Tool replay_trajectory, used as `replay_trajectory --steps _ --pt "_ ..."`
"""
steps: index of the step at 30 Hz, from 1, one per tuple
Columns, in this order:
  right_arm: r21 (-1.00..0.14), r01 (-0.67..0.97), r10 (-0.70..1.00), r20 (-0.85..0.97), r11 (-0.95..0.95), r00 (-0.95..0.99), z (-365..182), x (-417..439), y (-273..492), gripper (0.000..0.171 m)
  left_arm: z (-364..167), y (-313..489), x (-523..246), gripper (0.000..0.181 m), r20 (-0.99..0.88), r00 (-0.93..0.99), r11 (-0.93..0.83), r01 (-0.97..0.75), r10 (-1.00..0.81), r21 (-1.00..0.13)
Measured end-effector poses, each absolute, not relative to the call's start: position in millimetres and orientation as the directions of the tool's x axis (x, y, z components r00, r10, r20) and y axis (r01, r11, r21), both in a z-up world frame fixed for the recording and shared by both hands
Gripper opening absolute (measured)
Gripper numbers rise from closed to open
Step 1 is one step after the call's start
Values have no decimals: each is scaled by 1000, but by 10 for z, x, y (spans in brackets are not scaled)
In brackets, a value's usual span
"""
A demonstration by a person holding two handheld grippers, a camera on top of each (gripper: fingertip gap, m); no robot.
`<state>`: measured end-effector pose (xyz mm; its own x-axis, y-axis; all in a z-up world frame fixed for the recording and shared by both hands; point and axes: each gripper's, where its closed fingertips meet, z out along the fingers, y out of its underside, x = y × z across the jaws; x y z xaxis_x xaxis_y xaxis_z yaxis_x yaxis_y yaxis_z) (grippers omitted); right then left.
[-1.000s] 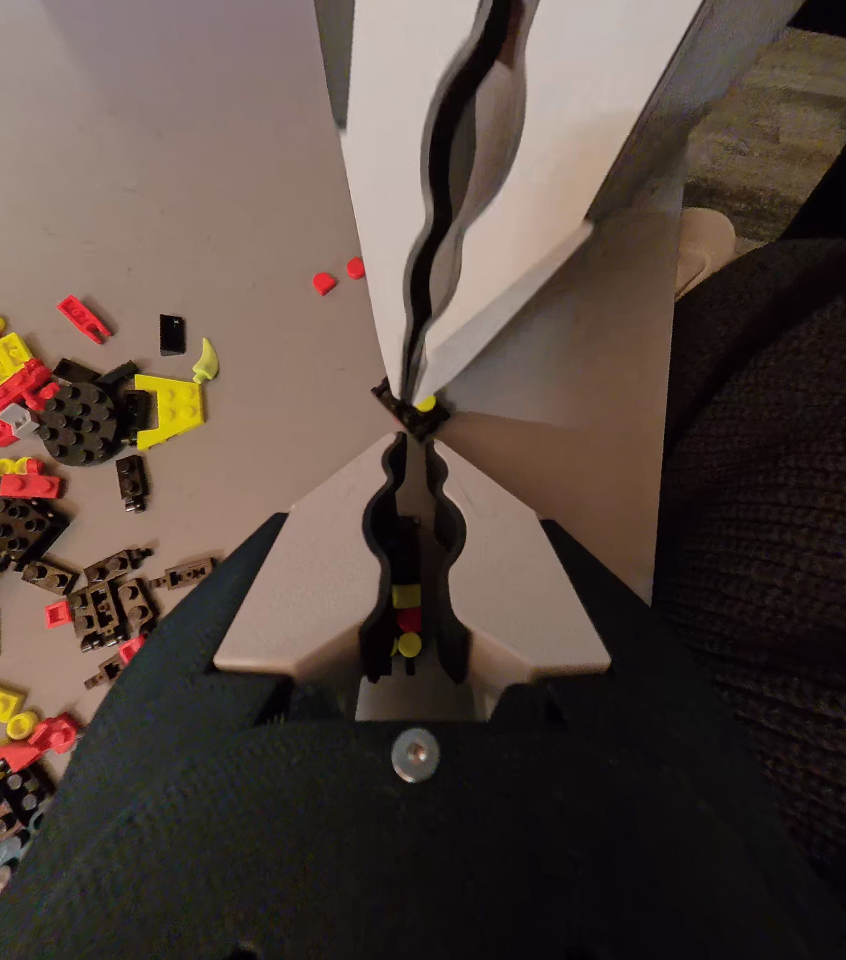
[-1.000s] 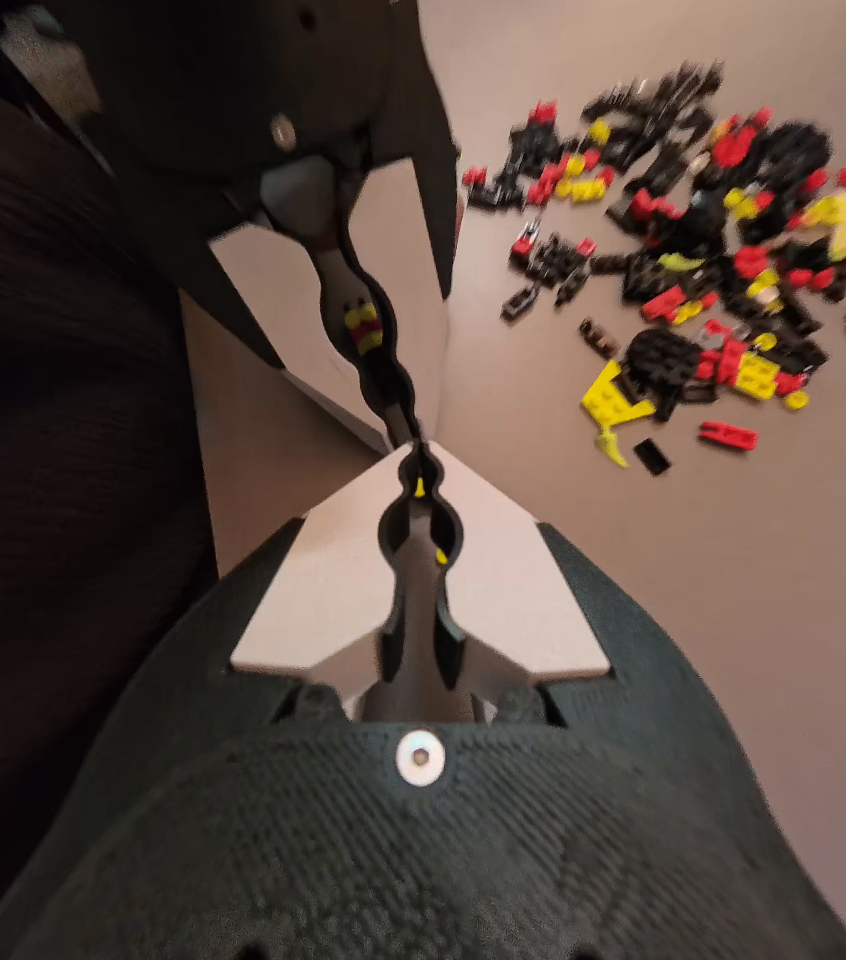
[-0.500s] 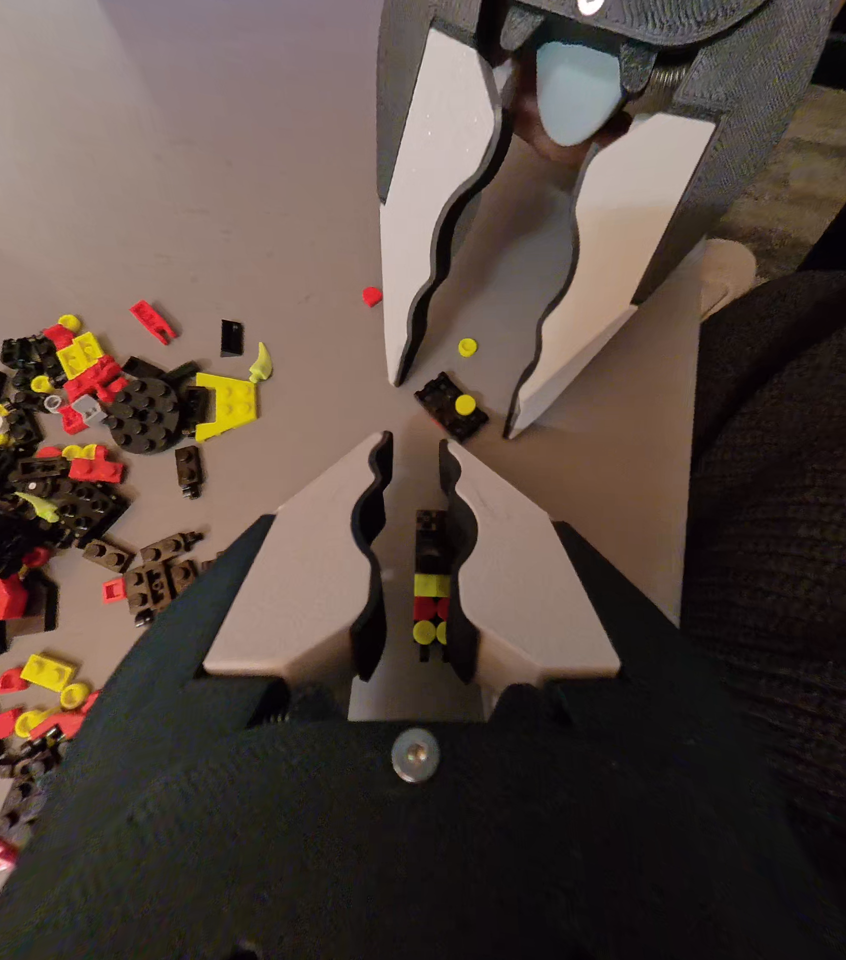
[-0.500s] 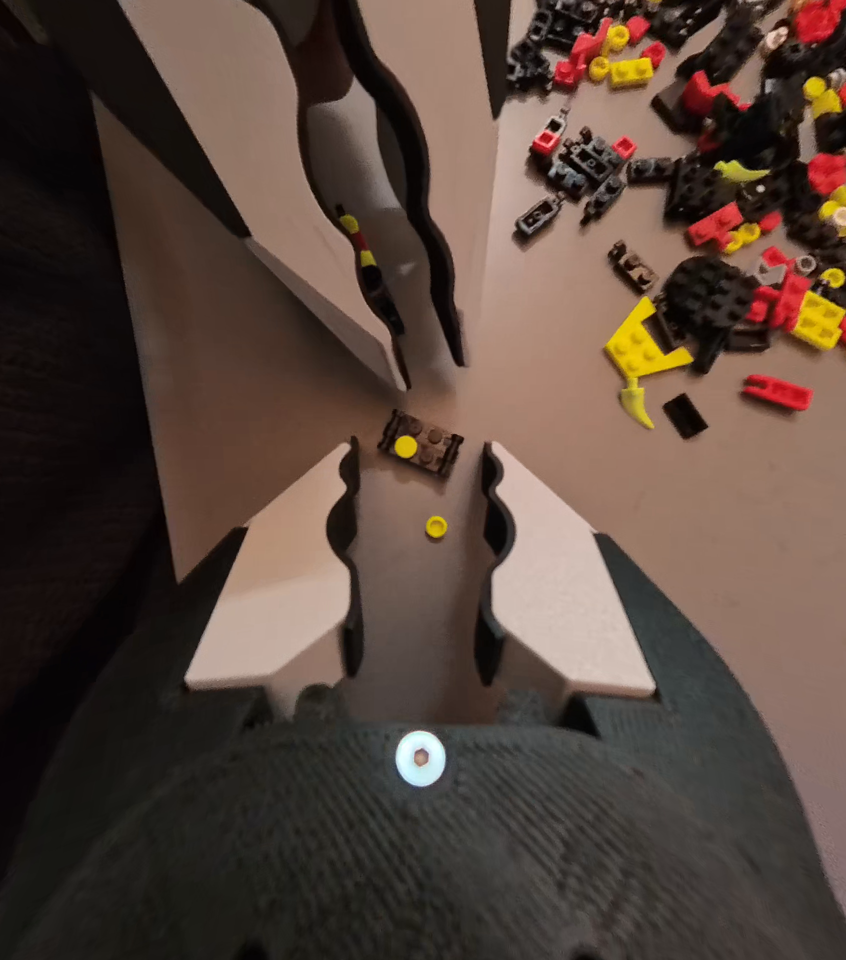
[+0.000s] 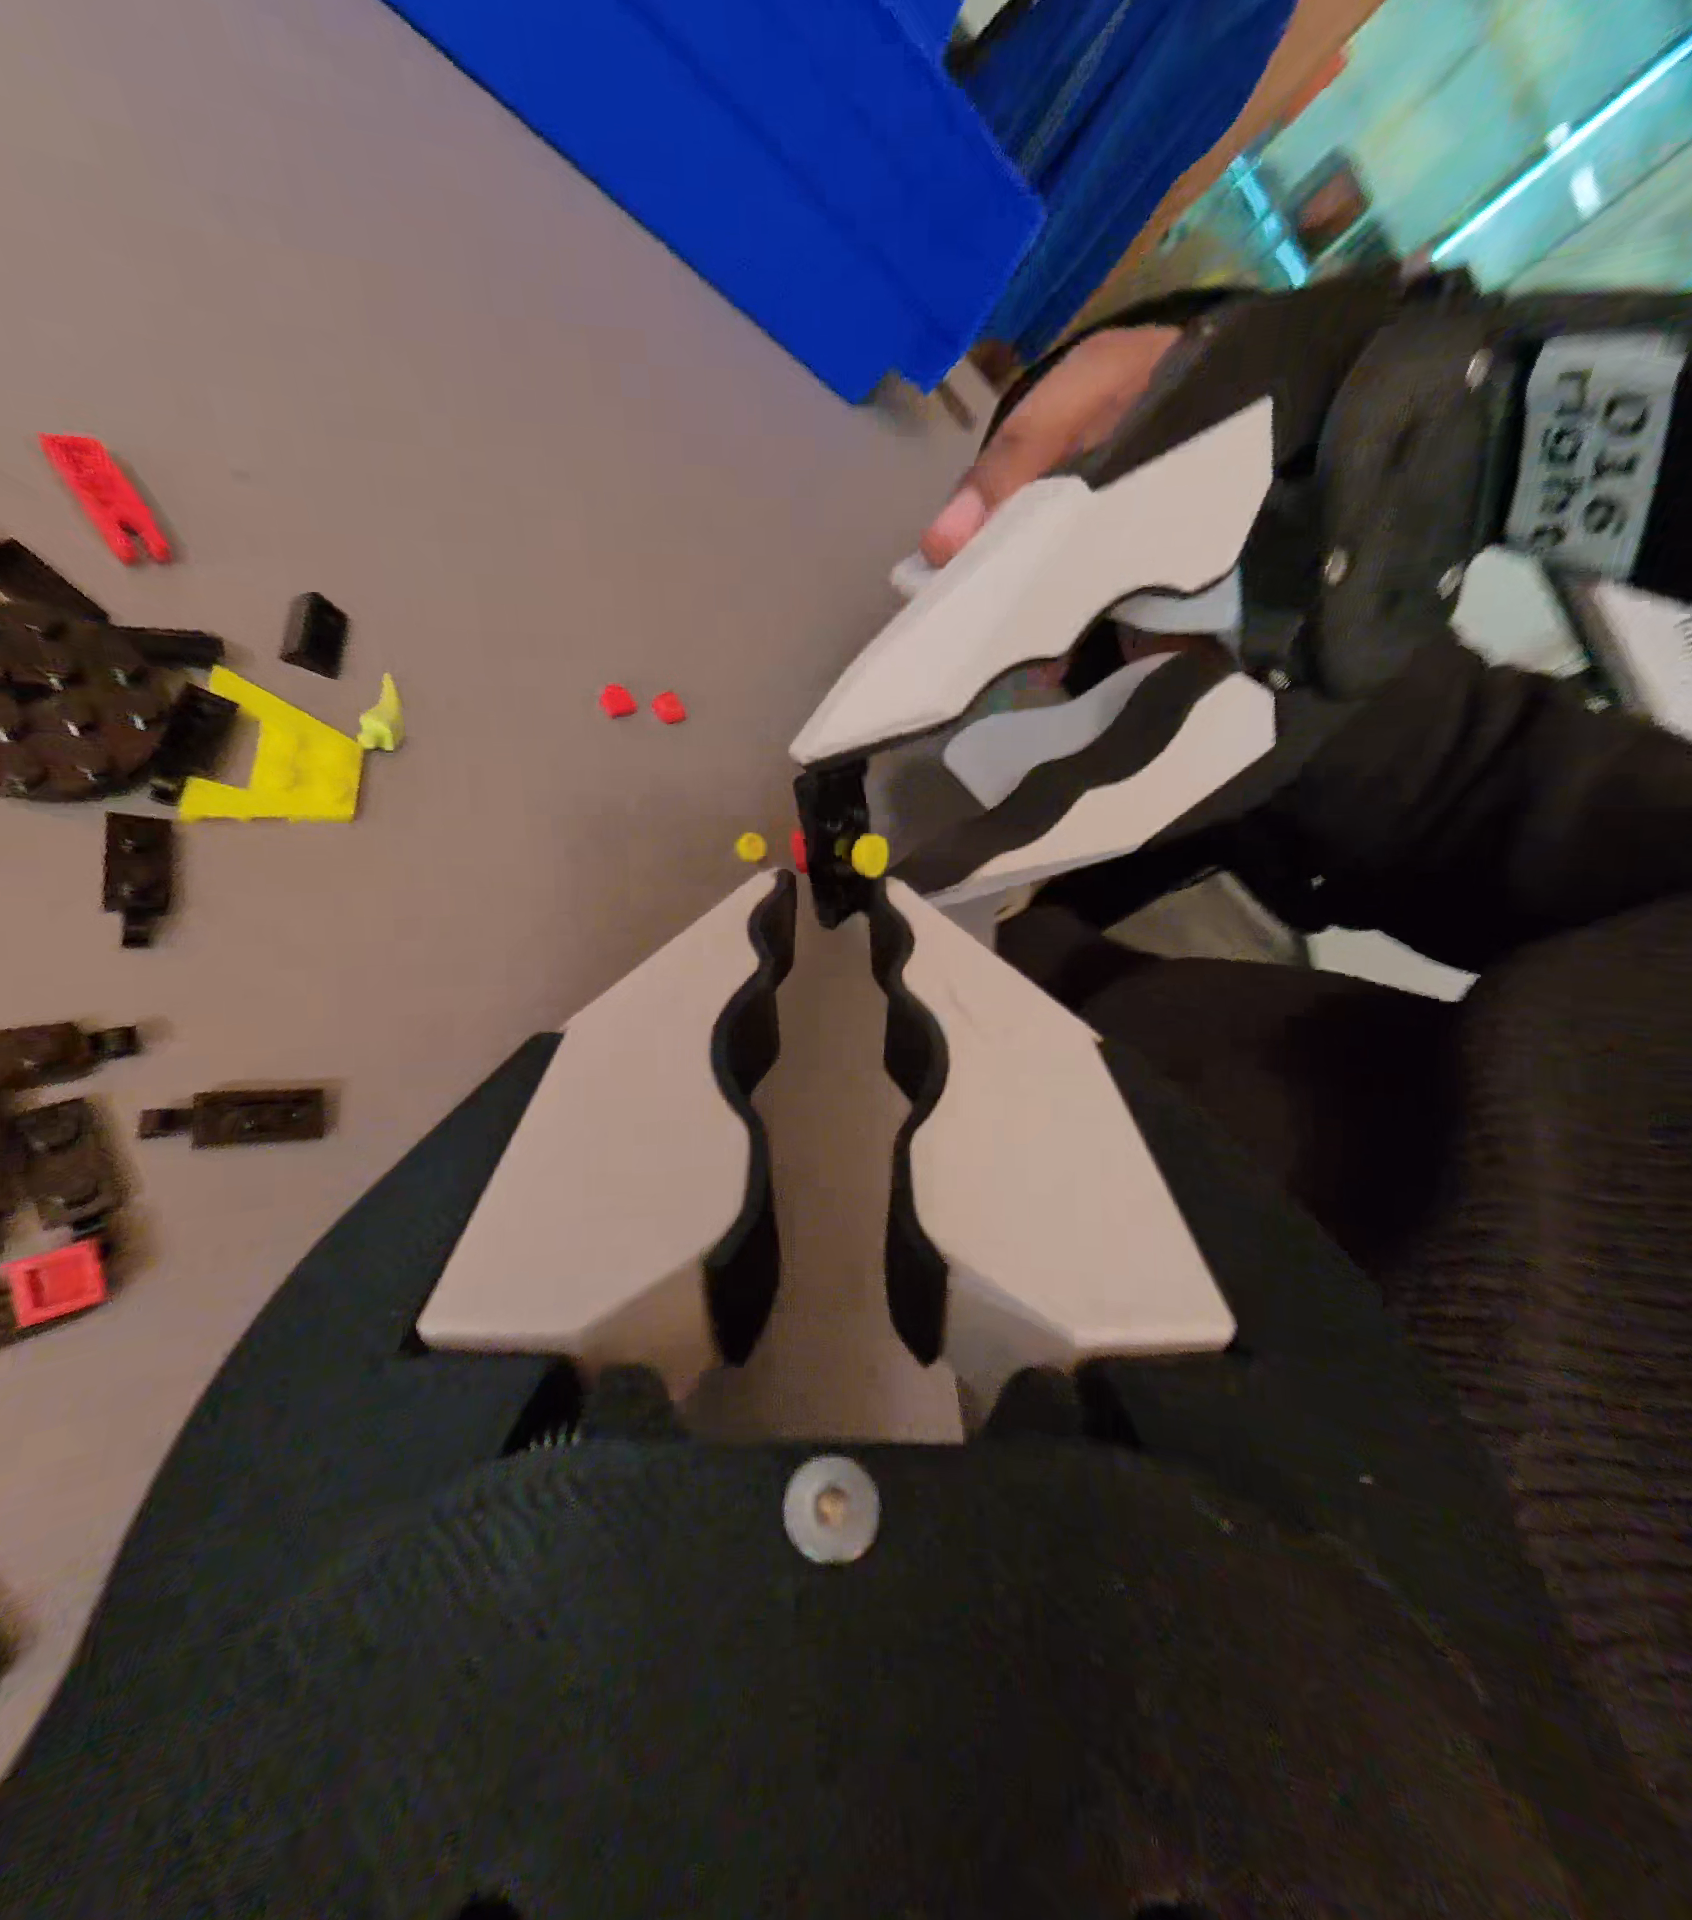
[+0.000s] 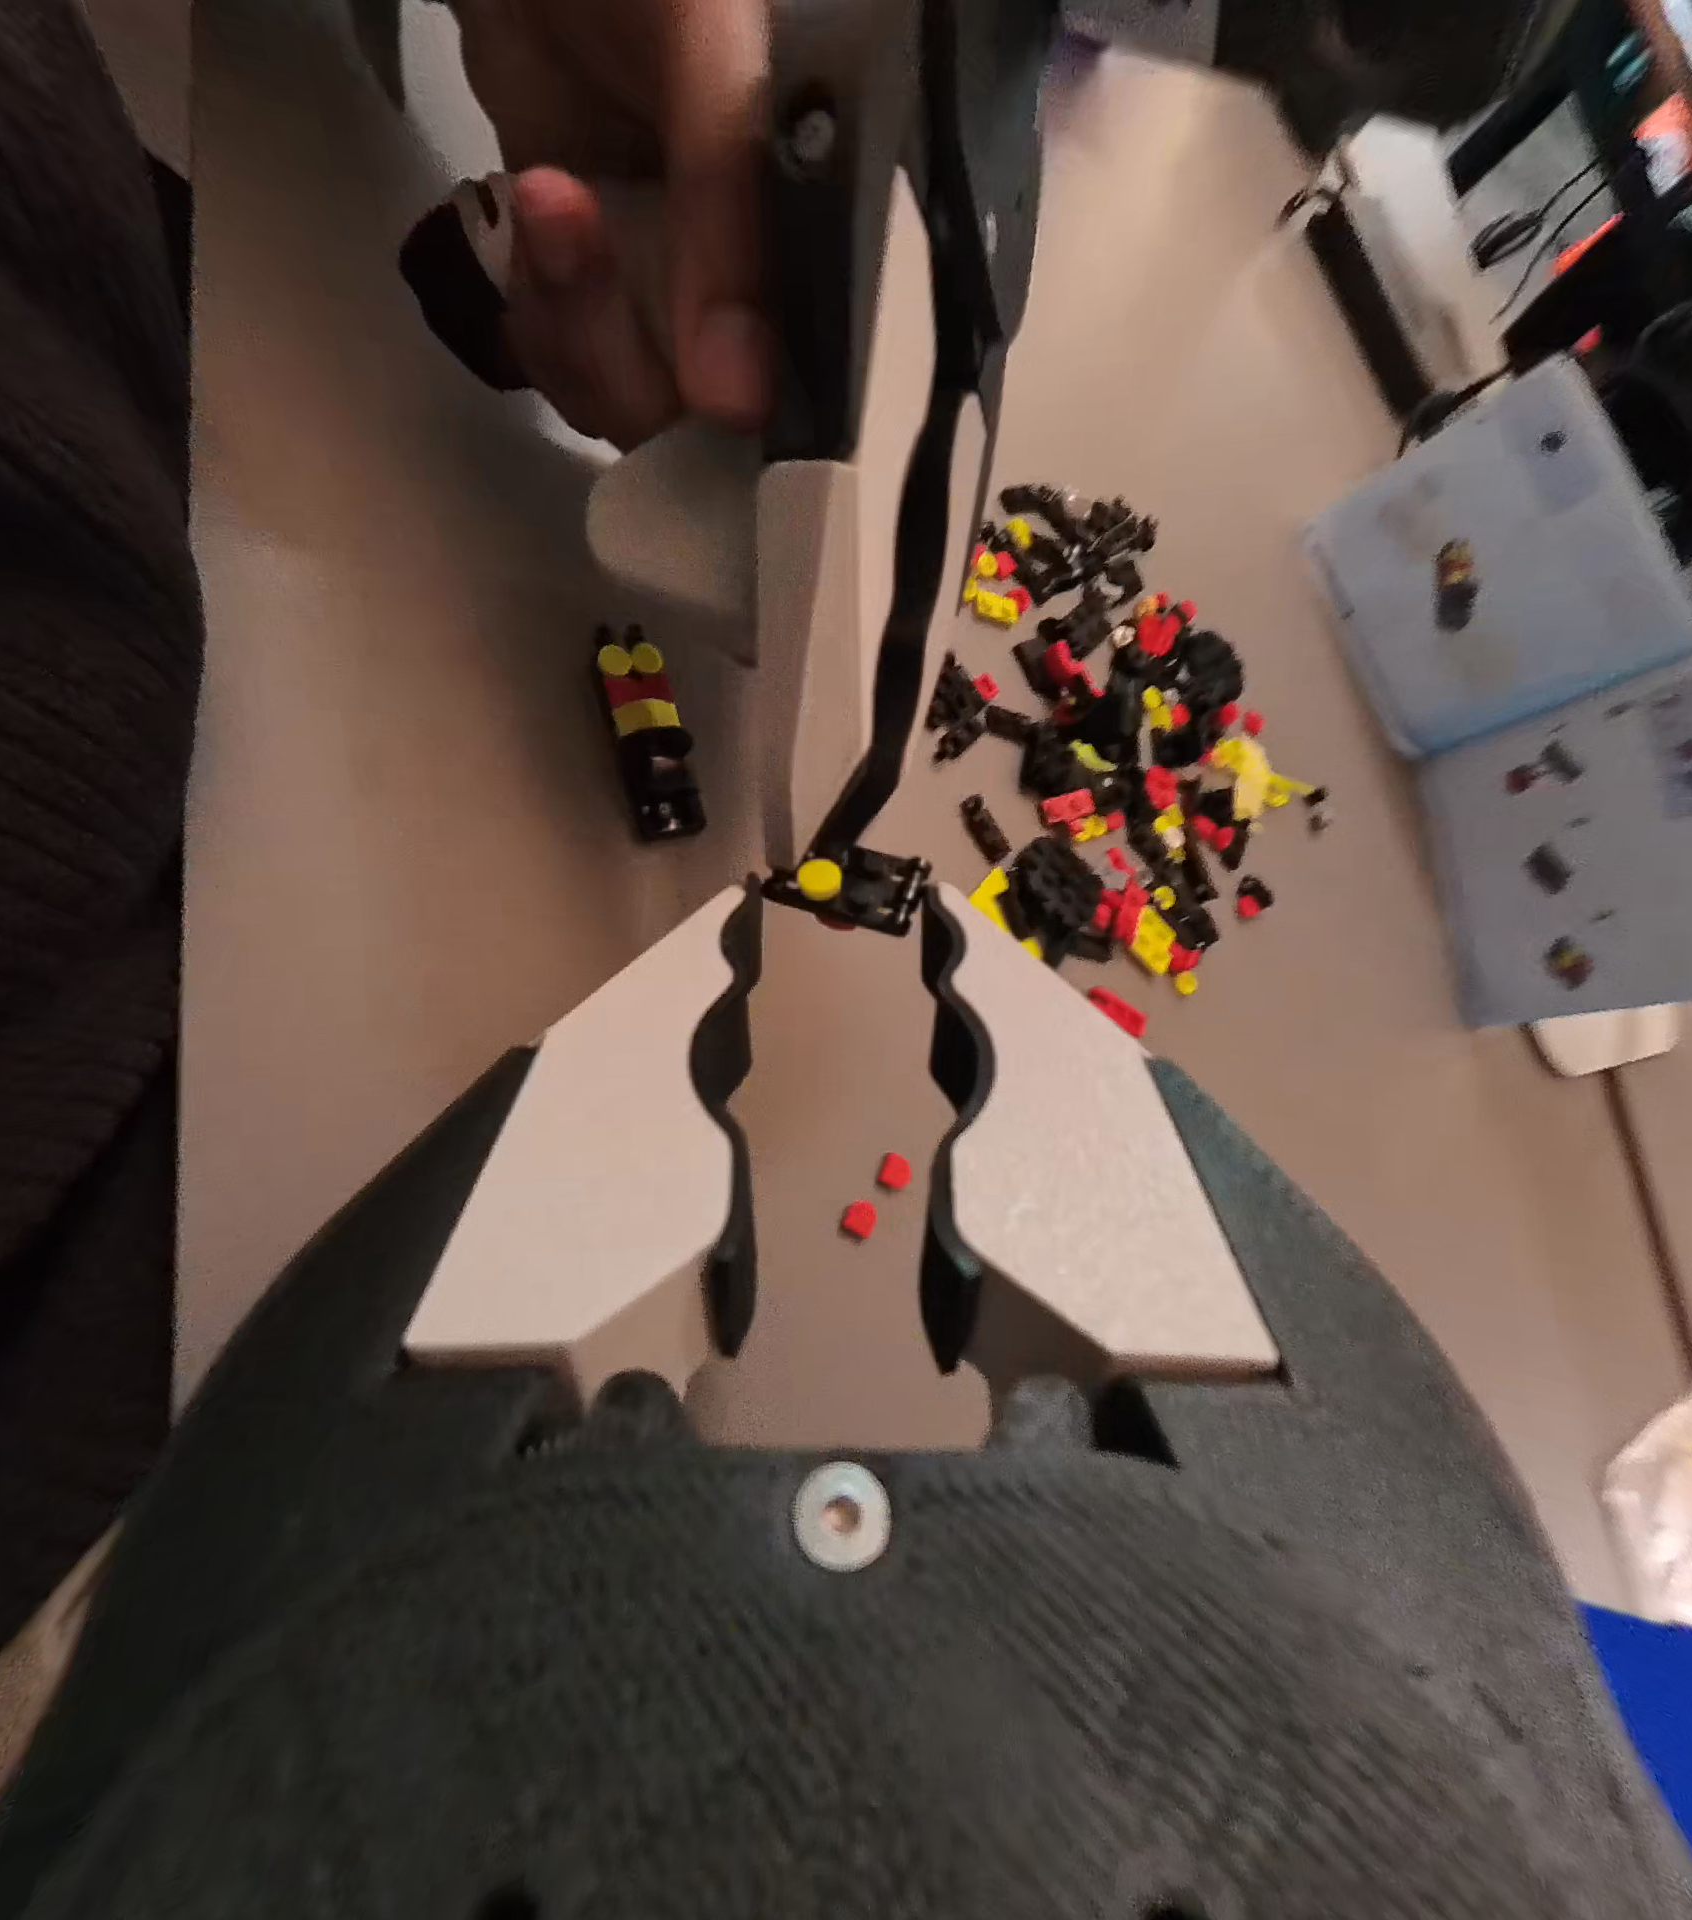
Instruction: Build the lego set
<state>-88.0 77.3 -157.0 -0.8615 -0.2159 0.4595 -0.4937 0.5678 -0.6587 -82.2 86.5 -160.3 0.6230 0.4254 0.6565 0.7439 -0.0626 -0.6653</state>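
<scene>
You are holding the black plate point(image 6: 847, 883) above the surface's near edge, right gripper point(image 6: 837, 906) clenched across its ends, left gripper point(image 5: 826, 894) partly parted beside it; keep it level.

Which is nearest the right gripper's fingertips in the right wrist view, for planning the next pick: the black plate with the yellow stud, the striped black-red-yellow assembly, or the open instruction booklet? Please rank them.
1. The black plate with the yellow stud, between the right gripper fingertips.
2. The striped assembly, beyond, to the left on the table.
3. The instruction booklet, far right.
</scene>
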Motion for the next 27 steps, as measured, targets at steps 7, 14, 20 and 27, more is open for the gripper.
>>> replay_trajectory --steps 7,14,20,27 --pt "-630 -580 -199 571 516 -797 -1447 -890 763 30 -1435 853 -816 3 703 626 -6 748 339 -663" --pt "-724 -519 -138 518 454 -844 -1257 -906 760 32 -1276 838 -826 3 682 671 39 704 291 -709" --pt "-919 -271 -41 271 287 -962 -855 -961 801 36 -976 776 -852 3 570 778 132 556 266 -821" --pt "-981 -42 -139 16 191 -990 -712 -802 790 29 -718 793 -746 3 295 896 132 266 330 -955"
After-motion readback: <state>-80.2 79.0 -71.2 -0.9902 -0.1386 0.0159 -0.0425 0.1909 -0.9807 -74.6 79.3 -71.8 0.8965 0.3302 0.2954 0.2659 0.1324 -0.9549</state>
